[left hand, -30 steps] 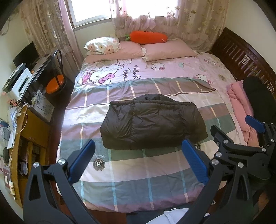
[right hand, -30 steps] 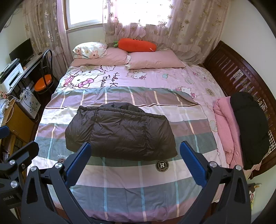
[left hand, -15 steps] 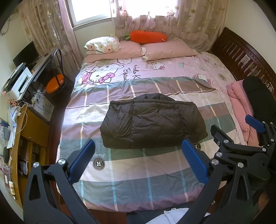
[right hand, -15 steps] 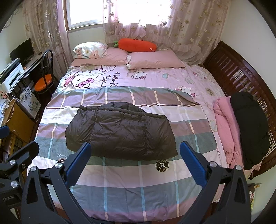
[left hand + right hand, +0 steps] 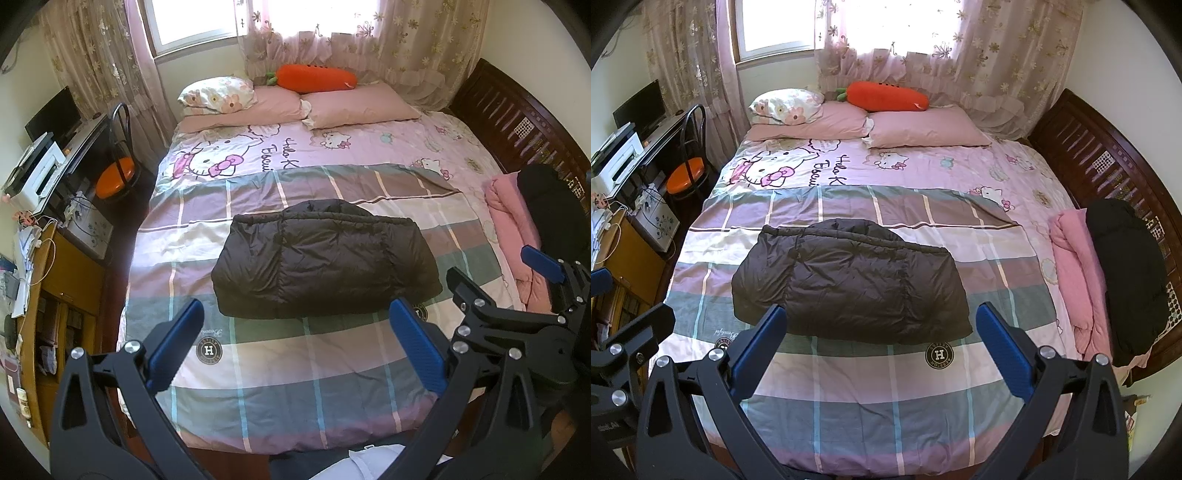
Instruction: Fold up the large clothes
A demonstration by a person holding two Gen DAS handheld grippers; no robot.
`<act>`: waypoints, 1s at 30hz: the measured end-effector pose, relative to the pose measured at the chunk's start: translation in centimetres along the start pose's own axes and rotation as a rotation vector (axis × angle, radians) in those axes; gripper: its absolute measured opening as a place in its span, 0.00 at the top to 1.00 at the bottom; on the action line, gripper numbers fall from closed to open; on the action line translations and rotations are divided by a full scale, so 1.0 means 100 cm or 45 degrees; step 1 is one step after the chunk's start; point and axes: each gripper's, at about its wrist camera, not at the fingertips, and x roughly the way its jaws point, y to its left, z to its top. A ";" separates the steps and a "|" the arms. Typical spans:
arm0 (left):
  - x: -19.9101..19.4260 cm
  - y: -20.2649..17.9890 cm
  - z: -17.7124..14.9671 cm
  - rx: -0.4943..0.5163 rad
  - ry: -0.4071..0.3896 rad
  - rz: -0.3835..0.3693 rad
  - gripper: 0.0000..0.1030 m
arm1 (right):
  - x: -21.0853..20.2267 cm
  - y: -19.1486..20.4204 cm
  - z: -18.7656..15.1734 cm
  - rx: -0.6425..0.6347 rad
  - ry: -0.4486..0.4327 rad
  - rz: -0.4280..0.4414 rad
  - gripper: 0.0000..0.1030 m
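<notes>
A dark brown puffer jacket [image 5: 325, 258] [image 5: 849, 284] lies folded into a compact rectangle in the middle of the bed, on the plaid cover [image 5: 295, 369] [image 5: 886, 387]. My left gripper [image 5: 295, 343] hovers above the bed's foot, short of the jacket, open with nothing between its blue pads. My right gripper [image 5: 881, 350] hangs likewise near the foot, open and empty. The right gripper's body [image 5: 517, 325] also shows at the right of the left wrist view. The left gripper's body [image 5: 624, 354] shows at the left edge of the right wrist view.
A pink garment [image 5: 1075, 273] and a black garment [image 5: 1126, 277] are stacked at the bed's right side by the dark wooden bed frame [image 5: 1108, 166]. Pillows [image 5: 923, 129] and a carrot plush [image 5: 886, 96] lie at the head. A desk, chair [image 5: 114, 170] and cabinet [image 5: 62, 295] stand left.
</notes>
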 end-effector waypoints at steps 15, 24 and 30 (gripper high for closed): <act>0.001 0.002 0.005 -0.006 -0.003 -0.041 0.02 | 0.001 0.003 0.002 -0.020 -0.007 -0.009 0.01; -0.001 -0.002 0.006 0.025 -0.036 -0.013 0.02 | 0.001 0.004 0.002 -0.020 -0.003 -0.005 0.01; 0.003 0.000 0.006 0.012 -0.027 0.016 0.02 | 0.005 0.004 0.001 -0.021 0.003 0.006 0.01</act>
